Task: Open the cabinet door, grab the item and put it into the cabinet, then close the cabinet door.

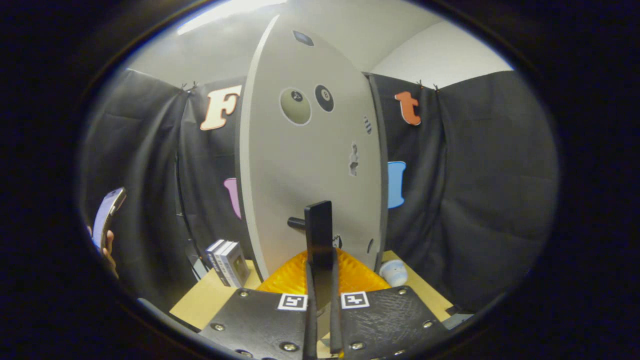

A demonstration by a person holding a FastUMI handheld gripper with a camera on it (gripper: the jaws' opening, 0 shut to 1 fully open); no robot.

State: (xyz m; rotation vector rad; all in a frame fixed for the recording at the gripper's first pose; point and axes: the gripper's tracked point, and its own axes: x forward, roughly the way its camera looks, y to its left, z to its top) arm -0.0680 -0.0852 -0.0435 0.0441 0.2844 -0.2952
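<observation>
Gripper view | hand-held gripper (320, 260) clenched on black door handle (318, 230), both fingers pressing its sides | grey cabinet door (310, 165) swung out edge-on just ahead | small white item (394, 273) on bench (215, 295) beside door | boxes (227, 262) opposite

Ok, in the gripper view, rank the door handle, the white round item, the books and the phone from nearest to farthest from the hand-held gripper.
1. Door handle: between the fingers of the hand-held gripper, which are shut on it.
2. White round item: on the table, right of the fingers.
3. Books: left, beside the cabinet door.
4. Phone: far left, in a person's hand.
</observation>
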